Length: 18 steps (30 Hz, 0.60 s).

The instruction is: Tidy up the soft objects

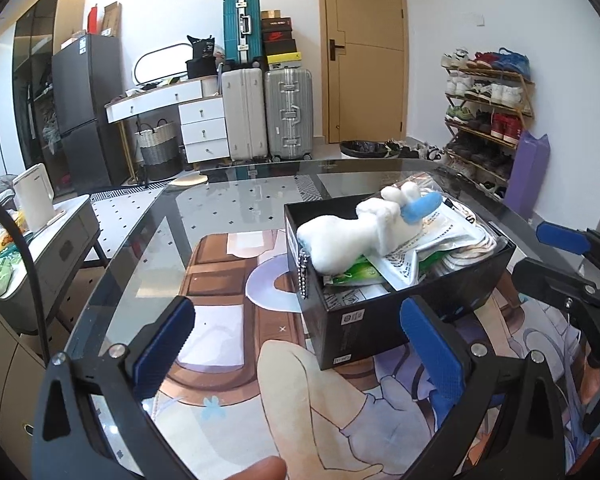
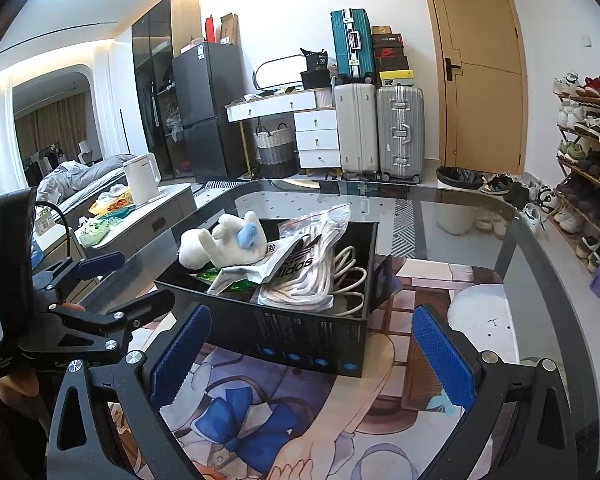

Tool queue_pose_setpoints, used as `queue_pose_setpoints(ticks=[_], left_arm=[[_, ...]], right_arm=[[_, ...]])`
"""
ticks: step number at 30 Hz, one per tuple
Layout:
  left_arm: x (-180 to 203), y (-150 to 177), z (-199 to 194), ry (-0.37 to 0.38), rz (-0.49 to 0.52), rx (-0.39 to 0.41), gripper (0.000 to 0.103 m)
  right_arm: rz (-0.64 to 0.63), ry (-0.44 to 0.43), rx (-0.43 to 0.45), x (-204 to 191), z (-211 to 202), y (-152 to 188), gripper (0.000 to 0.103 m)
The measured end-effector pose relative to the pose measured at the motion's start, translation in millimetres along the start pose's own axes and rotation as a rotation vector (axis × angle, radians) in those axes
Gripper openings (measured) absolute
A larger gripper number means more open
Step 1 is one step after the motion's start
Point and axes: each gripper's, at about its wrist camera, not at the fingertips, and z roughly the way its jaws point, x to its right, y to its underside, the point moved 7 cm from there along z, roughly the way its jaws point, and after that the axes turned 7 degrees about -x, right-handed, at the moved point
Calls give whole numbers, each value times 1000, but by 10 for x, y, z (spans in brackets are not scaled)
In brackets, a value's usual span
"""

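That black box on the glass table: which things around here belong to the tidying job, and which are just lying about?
Part of the job:
black box
white plush toy
bagged white laces
green packet
left tool
right tool

Just lying about:
suitcases
shoe rack
white kettle
laundry basket

We are in a lived-in home, a bedroom-cum-entry room: 3 suitcases (image 2: 380,120) stacked by a wooden door (image 2: 480,68), a loaded shoe rack (image 1: 486,112), a white dresser (image 1: 188,120), a laundry basket (image 2: 276,148), and an unmade bed (image 2: 84,180).
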Motion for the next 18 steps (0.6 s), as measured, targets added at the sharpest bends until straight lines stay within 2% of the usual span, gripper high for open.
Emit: queue_pose_setpoints(ticks=[6,18], left_arm=[[-4,33,29,-20,-10,7,103],[-71,26,-15,1,-48,40,103]], right_arm=[[-2,4,24,-5,-22,18,102],[-42,38,49,-73,-30,63,102]])
